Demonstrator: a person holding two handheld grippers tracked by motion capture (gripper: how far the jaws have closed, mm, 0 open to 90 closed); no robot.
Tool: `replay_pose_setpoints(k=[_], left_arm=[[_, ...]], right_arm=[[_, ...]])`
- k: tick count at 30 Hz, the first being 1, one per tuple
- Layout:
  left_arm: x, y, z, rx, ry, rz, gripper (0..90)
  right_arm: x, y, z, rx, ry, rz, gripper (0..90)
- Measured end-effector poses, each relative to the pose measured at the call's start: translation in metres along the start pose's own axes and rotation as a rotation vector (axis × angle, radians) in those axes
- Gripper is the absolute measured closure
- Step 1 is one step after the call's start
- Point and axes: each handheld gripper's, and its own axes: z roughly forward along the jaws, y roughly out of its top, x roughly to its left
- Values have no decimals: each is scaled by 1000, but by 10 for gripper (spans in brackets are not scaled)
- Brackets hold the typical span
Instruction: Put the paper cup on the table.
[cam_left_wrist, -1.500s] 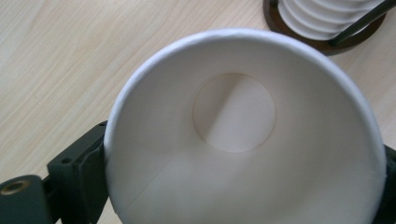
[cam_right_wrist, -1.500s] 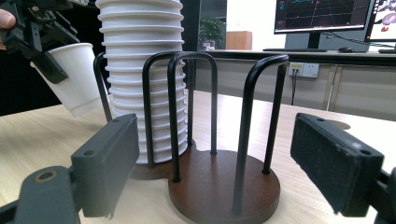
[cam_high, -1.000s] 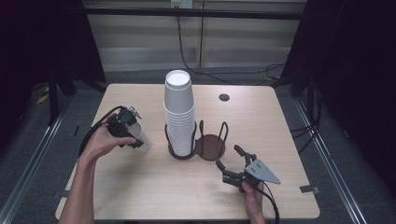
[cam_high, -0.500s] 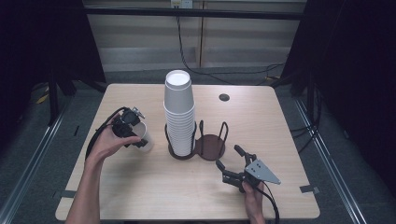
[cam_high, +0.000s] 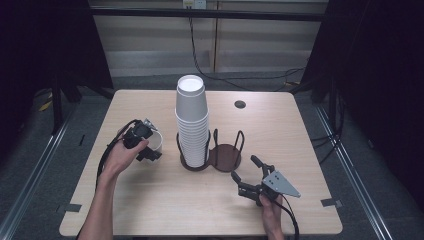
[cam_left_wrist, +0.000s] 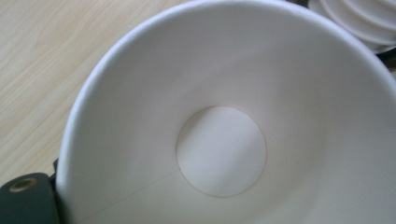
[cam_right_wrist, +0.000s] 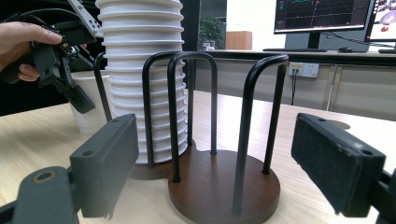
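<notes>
Fingers of the left gripper (cam_high: 146, 145) are clamped on the rim of a single white paper cup (cam_high: 153, 141), which stands upright on the light wood desk (cam_high: 150, 210) toward its left edge, just beside a dark two-bay cup holder (cam_high: 212, 156) at the middle. Seen from the left gripper's own camera, that paper cup (cam_left_wrist: 224, 140) is empty, its round bottom bare; one black finger (cam_left_wrist: 28, 200) shows at the lower left corner against the outside wall, while the other finger is hidden by the cup. Fingers of the right gripper (cam_high: 249, 174), held in the right hand (cam_high: 270, 212) near the desk's front edge, stand wide apart with nothing between them, and point at the holder.

A tall stack of white paper cups (cam_high: 192, 120) fills the holder's left bay and rises well above its black wire loops. The right bay, a brown round base (cam_right_wrist: 224, 191) ringed by wire loops, holds nothing. From the right gripper view the stack's top (cam_right_wrist: 140, 9) is cut off by the frame, and the left hand (cam_right_wrist: 23, 42) and its gripper partly cover the lone cup behind.

A small dark round grommet (cam_high: 240, 104) sits near the desk's far edge. Cables (cam_high: 200, 55) run down a pale wall behind, dark curtains flank both sides, and lit monitors (cam_right_wrist: 322, 16) stand on another desk.
</notes>
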Motion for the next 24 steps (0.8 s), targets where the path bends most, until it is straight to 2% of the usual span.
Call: replay_pose_setpoints(k=[2, 6, 11, 14, 17, 19, 20, 21, 24], left_arm=[[-1, -1, 1, -13, 5, -4, 73], [-2, -5, 1, -30, 21, 19, 66], [-4, -11, 3, -77, 41, 4, 62], [-2, -14, 3, -77, 34, -5, 62], [0, -19, 4, -106, 21, -30, 69], [0, -23, 3, -116, 31, -27, 107], [0, -24, 3, -123, 25, -39, 132], [2, -26, 2, -116, -7, -48, 154], [3, -29, 5, -123, -2, -56, 158]], right_arm=[[0, 0, 0, 0, -1, 0, 143], [0, 0, 0, 0, -1, 0, 143], [0, 0, 0, 0, -1, 0, 143], [0, 0, 0, 0, -1, 0, 143], [0, 0, 0, 0, -2, 1, 143], [0, 0, 0, 0, -1, 0, 143], [0, 0, 0, 1, -2, 2, 143], [0, 0, 0, 1, -2, 1, 143], [0, 0, 0, 1, -2, 1, 143]])
